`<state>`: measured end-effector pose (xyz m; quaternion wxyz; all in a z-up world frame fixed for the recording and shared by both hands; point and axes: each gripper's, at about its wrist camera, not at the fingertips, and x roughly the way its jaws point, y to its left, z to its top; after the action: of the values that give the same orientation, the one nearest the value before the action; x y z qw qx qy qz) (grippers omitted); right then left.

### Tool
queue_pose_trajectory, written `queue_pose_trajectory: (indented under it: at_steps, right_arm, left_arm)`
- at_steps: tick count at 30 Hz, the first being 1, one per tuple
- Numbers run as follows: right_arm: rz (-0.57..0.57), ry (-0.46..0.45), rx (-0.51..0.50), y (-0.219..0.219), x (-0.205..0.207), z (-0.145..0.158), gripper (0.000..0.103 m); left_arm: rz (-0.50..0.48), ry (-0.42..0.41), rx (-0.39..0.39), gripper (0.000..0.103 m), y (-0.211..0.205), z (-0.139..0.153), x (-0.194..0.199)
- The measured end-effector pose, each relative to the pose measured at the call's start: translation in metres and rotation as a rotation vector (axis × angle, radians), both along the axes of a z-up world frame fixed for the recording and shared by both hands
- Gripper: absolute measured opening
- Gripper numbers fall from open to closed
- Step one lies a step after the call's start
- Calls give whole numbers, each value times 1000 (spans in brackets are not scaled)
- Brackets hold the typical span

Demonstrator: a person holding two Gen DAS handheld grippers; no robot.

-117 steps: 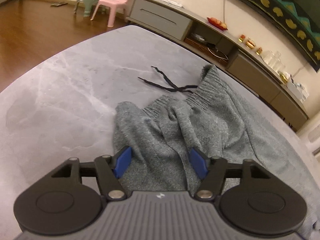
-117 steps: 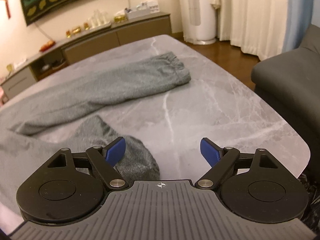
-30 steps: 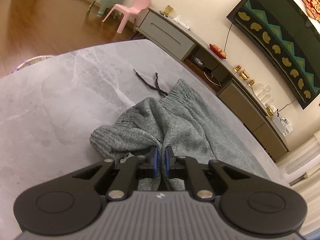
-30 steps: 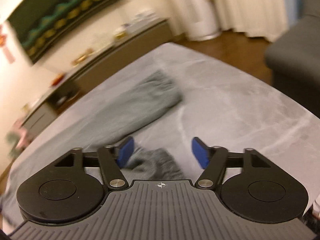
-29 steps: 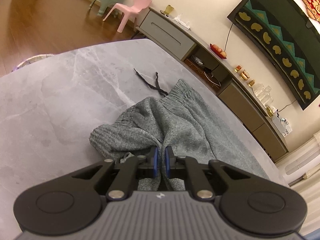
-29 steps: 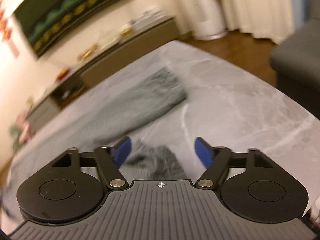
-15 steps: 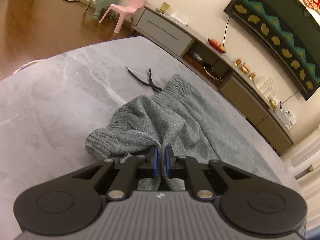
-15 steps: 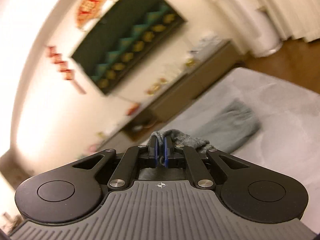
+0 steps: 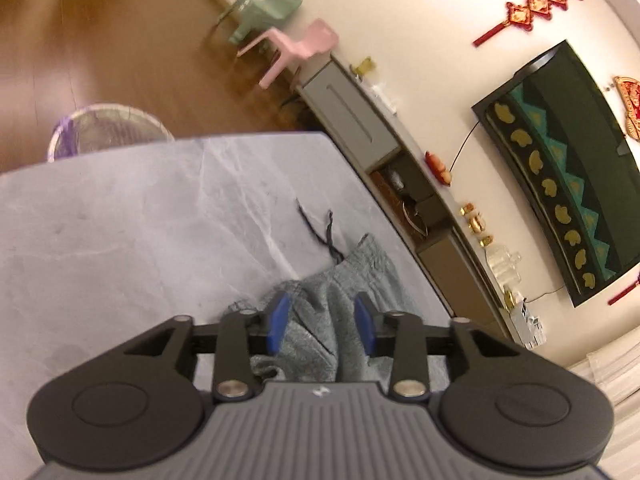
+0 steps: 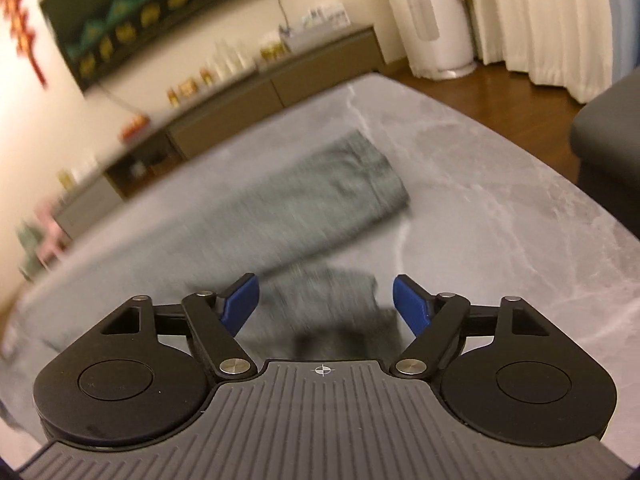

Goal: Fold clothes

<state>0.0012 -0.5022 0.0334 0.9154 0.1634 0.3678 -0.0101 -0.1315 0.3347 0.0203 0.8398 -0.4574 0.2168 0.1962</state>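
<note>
Grey knit trousers lie on the grey marble table [image 9: 120, 216]. In the left wrist view the waistband end [image 9: 348, 280] lies bunched, with a black drawstring [image 9: 320, 232] trailing beyond it. My left gripper [image 9: 320, 318] is open, its blue pads either side of a fold of the cloth. In the right wrist view one leg [image 10: 280, 208] lies stretched across the table and the other leg's cuff [image 10: 336, 292] sits between the pads. My right gripper [image 10: 326, 300] is open just above that cuff. The view is blurred.
A long low cabinet [image 9: 420, 184] runs along the wall behind the table, with a dark wall hanging [image 9: 560, 168] above it. Small pink [image 9: 296, 48] and green chairs stand on the wooden floor. A dark sofa [image 10: 608, 120] is beyond the table's right edge [image 10: 580, 192].
Both grippers were shut on the trousers half a second ago and have now opened, letting the cloth go. The right gripper has dropped back toward the table.
</note>
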Motion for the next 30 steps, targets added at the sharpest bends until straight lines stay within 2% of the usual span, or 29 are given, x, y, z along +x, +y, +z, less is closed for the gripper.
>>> queue_pose_trajectory:
  at_steps: [2, 5, 7, 8, 9, 10, 11, 12, 15, 16, 18, 19, 20, 21, 22, 23, 24, 28, 30]
  right_arm:
    - [11, 38, -46, 6, 3, -5, 78]
    - [62, 57, -108, 19, 6, -9, 76]
    - [97, 58, -159, 29, 5, -10, 63]
    - [114, 60, -186, 34, 5, -12, 39]
    - [129, 63, -192, 36, 5, -13, 19]
    - [139, 52, -184, 37, 3, -11, 12]
    - [147, 36, -173, 37, 1, -8, 6]
    - [139, -9, -152, 33, -5, 0, 4]
    - [38, -200, 32, -4, -33, 28, 3]
    - [0, -219, 50, -16, -39, 31, 3]
    - [-19, -126, 32, -23, -33, 20, 3]
    - [-1, -71, 56, -24, -29, 13, 3]
    - [25, -17, 91, -26, -25, 6, 9]
    - [42, -12, 119, -28, -25, 6, 17]
    - [56, -21, 146, -29, -28, 7, 20]
    - [70, -31, 173, -30, -30, 9, 38]
    - [44, -39, 153, -33, -33, 11, 53]
    - [-65, -76, 28, -32, -33, 18, 57]
    - [-49, -126, 4, -26, -28, 22, 71]
  left_arm:
    - [-98, 34, 26, 49, -8, -4, 25]
    - [-192, 117, 139, 49, -31, -9, 67]
    - [-240, 196, 226, 48, -46, -17, 93]
    - [-258, 236, 263, 47, -53, -22, 103]
    - [-268, 255, 288, 44, -59, -25, 110]
    - [-269, 266, 317, 24, -64, -26, 114]
    - [-265, 272, 337, 11, -67, -25, 116]
    - [-257, 255, 332, 10, -66, -21, 114]
    - [-212, 179, 287, 9, -56, -5, 98]
    - [-204, 168, 278, 8, -53, -1, 94]
    - [-200, 208, 284, 7, -52, -5, 95]
    - [-205, 230, 280, 6, -51, -9, 96]
    - [-210, 249, 277, 6, -51, -12, 96]
    - [-219, 258, 285, 6, -52, -13, 96]
    - [-225, 258, 296, 6, -54, -11, 95]
    - [-230, 255, 302, 6, -55, -10, 95]
    - [-234, 252, 308, 6, -57, -8, 94]
    - [-242, 238, 307, 6, -59, -4, 95]
    - [-254, 235, 315, 6, -63, -2, 97]
